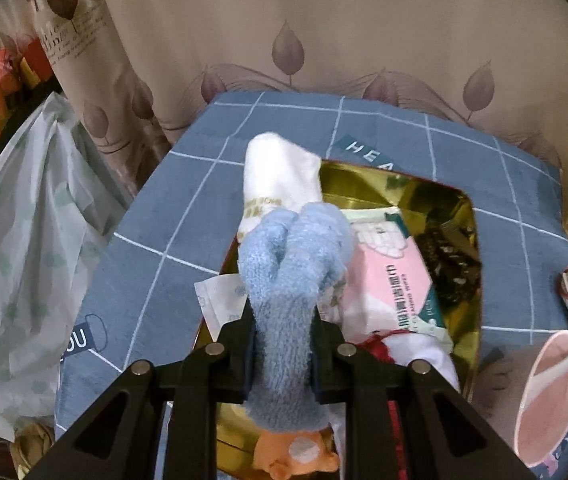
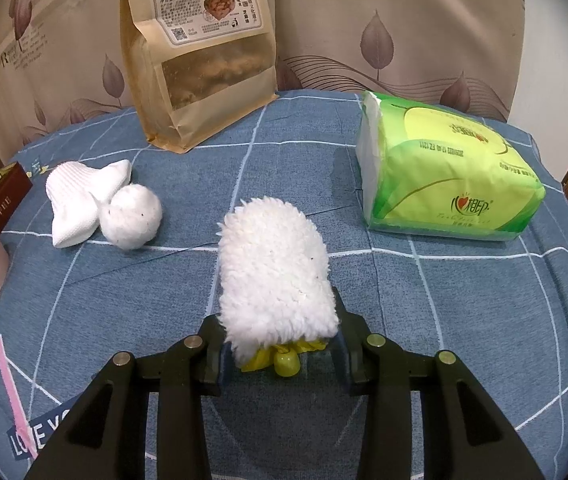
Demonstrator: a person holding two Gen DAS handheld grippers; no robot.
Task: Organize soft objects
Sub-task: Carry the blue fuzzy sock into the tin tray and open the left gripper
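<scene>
My left gripper (image 1: 282, 350) is shut on a fuzzy light-blue sock (image 1: 292, 276) with an orange toe, held above a gold-lined open box (image 1: 460, 208). In the box lie a white sock (image 1: 280, 176) leaning on the far-left rim, a pink wet-wipes pack (image 1: 392, 276), a small white sachet (image 1: 222, 300) and red and white cloth. My right gripper (image 2: 280, 354) is shut on a fluffy white soft toy (image 2: 272, 268) with yellow parts at its base, just above the blue checked cloth. A white knitted piece (image 2: 80, 196) with a white pompom (image 2: 132, 216) lies to the left.
A green tissue pack (image 2: 444, 172) lies at the right, a brown paper snack bag (image 2: 200, 48) stands at the back. A pink cup (image 1: 548, 396) with a spoon is right of the box. A dark red box (image 2: 6, 200) sits far left. A leaf-print curtain (image 1: 324, 32) hangs behind.
</scene>
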